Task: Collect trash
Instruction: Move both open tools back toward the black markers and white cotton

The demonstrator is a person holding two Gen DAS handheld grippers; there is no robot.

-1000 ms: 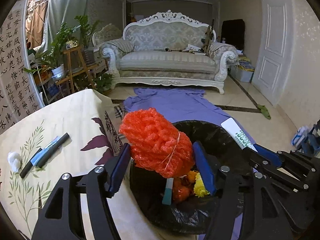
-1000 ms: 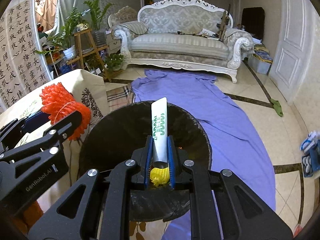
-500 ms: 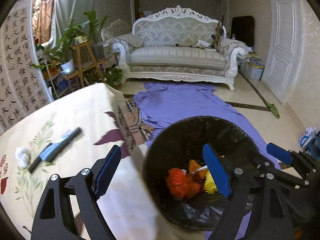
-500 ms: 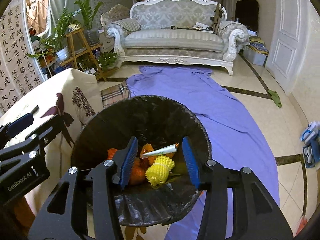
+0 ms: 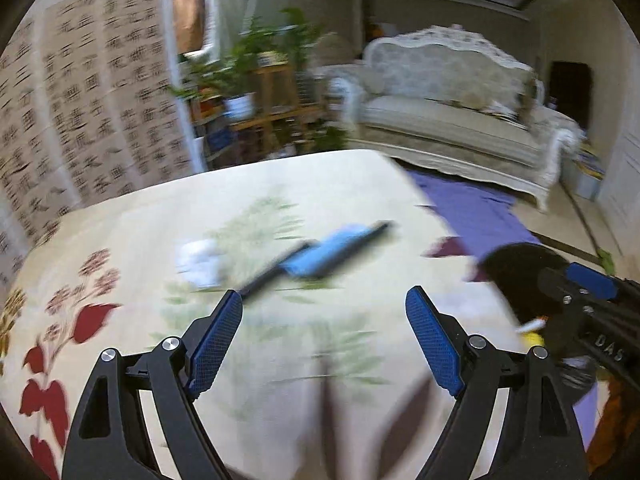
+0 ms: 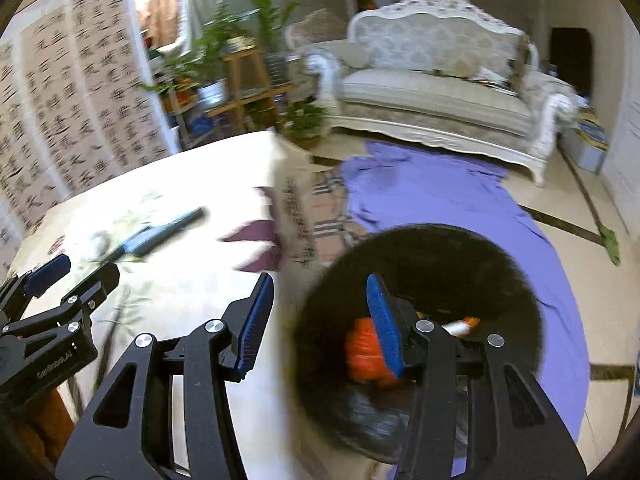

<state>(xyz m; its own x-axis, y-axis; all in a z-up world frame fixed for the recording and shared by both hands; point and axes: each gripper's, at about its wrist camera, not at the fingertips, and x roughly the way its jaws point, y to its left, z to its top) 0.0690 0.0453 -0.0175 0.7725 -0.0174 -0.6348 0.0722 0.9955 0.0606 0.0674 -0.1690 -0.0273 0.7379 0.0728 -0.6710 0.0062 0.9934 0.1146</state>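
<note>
My left gripper point(image 5: 324, 294) hangs open and empty over the flowered tablecloth point(image 5: 280, 360). Just beyond its fingertips lie a black pen-like stick with a blue wrapper point(image 5: 320, 254) and a white crumpled tissue point(image 5: 198, 260). My right gripper point(image 6: 319, 280) is also open with nothing between its pads, over the table edge beside the black bin point(image 6: 440, 248). In the bin lie an orange net bundle point(image 6: 360, 348) and a white tube point(image 6: 456, 326). The right wrist view shows the stick point(image 6: 156, 232) and tissue point(image 6: 96, 242) at the left, near the left gripper point(image 6: 76, 276).
The bin point(image 5: 516, 256) stands off the table's right edge on a purple cloth point(image 6: 440, 196) spread over the floor. Behind are a white sofa point(image 5: 448, 120), a wooden plant stand point(image 5: 276, 92) and a calligraphy screen point(image 5: 88, 100). Both views are motion-blurred.
The left gripper let go of the orange net bundle and the right let go of the white tube; both now lie in the bin. Both grippers then swung left toward the table.
</note>
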